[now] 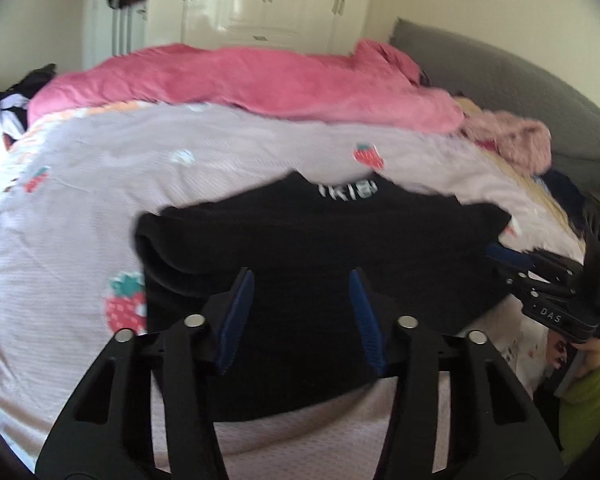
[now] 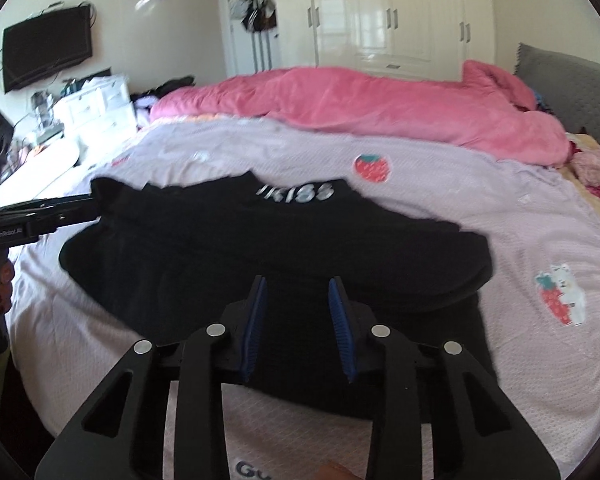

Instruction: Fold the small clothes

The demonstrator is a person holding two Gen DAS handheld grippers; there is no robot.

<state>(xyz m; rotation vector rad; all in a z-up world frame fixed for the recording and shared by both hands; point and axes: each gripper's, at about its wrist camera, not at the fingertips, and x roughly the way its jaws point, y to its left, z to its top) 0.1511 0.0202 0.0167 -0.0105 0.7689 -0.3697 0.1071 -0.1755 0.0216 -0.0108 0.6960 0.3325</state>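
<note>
A small black T-shirt (image 1: 320, 248) with white lettering at its collar lies spread on the pale pink strawberry-print sheet (image 1: 80, 208); it also shows in the right wrist view (image 2: 268, 248). My left gripper (image 1: 302, 280) is open and empty, hovering over the shirt's lower middle. My right gripper (image 2: 297, 286) is open and empty over the shirt's lower part. In the left wrist view the right gripper (image 1: 496, 254) reaches in from the right by the shirt's right sleeve. In the right wrist view the left gripper (image 2: 94, 204) comes in from the left by the left sleeve.
A bunched pink duvet (image 1: 240, 80) lies across the far side of the bed. A fluffy pink garment (image 1: 516, 144) lies at the right, near a grey headboard (image 1: 520, 76). White wardrobes (image 2: 392, 12), a wall TV (image 2: 46, 46) and white drawers (image 2: 96, 108) stand beyond.
</note>
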